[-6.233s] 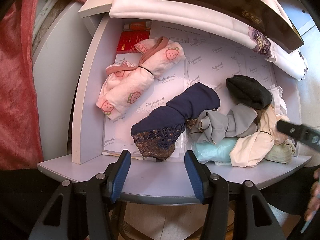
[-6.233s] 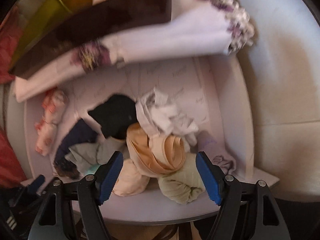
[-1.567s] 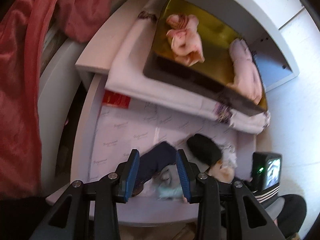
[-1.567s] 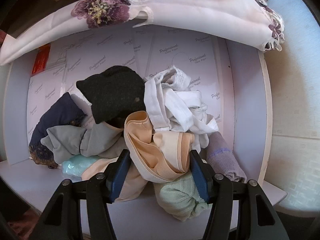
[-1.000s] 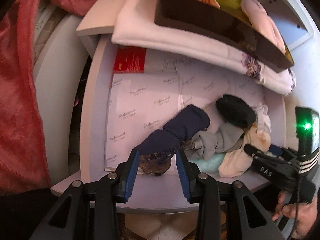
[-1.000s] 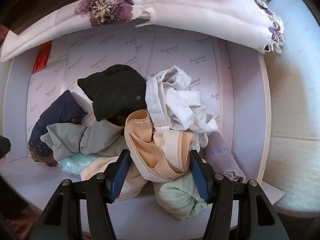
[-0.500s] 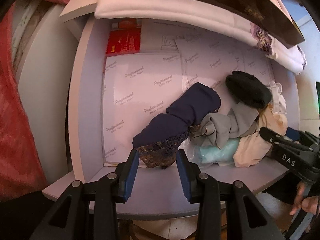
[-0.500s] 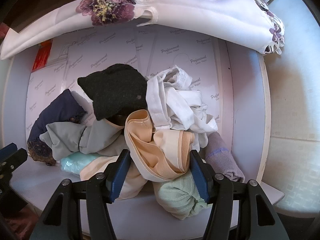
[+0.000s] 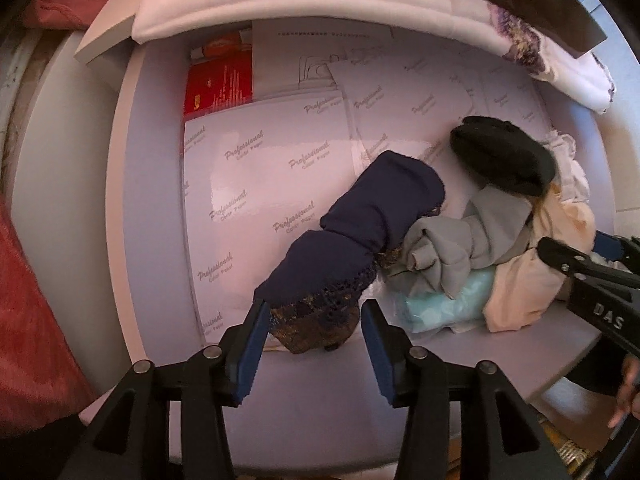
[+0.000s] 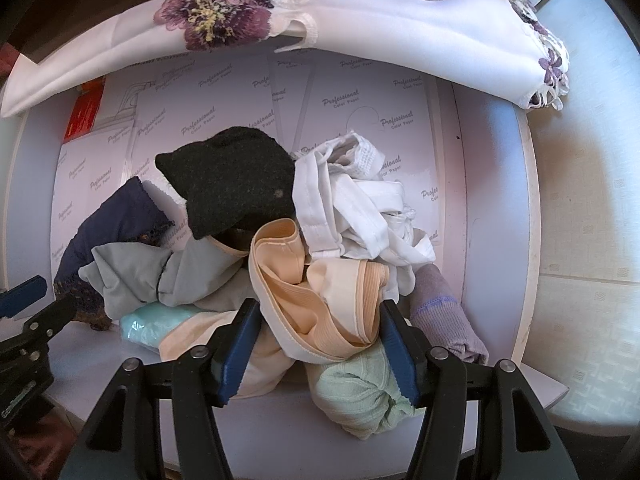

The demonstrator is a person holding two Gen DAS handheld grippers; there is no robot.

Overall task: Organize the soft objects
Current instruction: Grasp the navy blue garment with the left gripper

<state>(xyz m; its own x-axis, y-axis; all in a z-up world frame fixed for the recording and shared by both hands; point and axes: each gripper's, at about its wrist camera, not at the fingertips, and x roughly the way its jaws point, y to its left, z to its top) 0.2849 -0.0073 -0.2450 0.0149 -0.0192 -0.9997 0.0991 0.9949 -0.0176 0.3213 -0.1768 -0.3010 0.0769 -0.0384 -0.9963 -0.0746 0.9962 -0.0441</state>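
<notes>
A heap of soft garments lies on the pale shelf point(image 9: 320, 400). In the left wrist view my left gripper point(image 9: 316, 344) points down with its jaws opening. They straddle the brown lace end of a rolled navy garment point(image 9: 372, 220), and the pads do not press it. Right of it lie a grey garment point(image 9: 460, 240), a black knit piece point(image 9: 504, 156) and a mint bundle point(image 9: 440, 300). In the right wrist view my right gripper point(image 10: 320, 356) is shut on a peach banded garment point(image 10: 320, 300). That garment sits on top of the heap, beside a white garment point(image 10: 352, 200).
A green bundle point(image 10: 356, 396) and a lilac sock point(image 10: 444, 320) lie at the heap's near right. Printed paper sheets point(image 9: 260, 168) line the shelf floor, with a red box point(image 9: 220, 80) at the back left. A white floral cloth point(image 10: 360, 20) overhangs from above. Red fabric point(image 9: 32, 280) hangs at the left.
My left gripper has come down closer to the navy garment and its jaws have widened around the lace end. The right gripper and the peach garment have not moved.
</notes>
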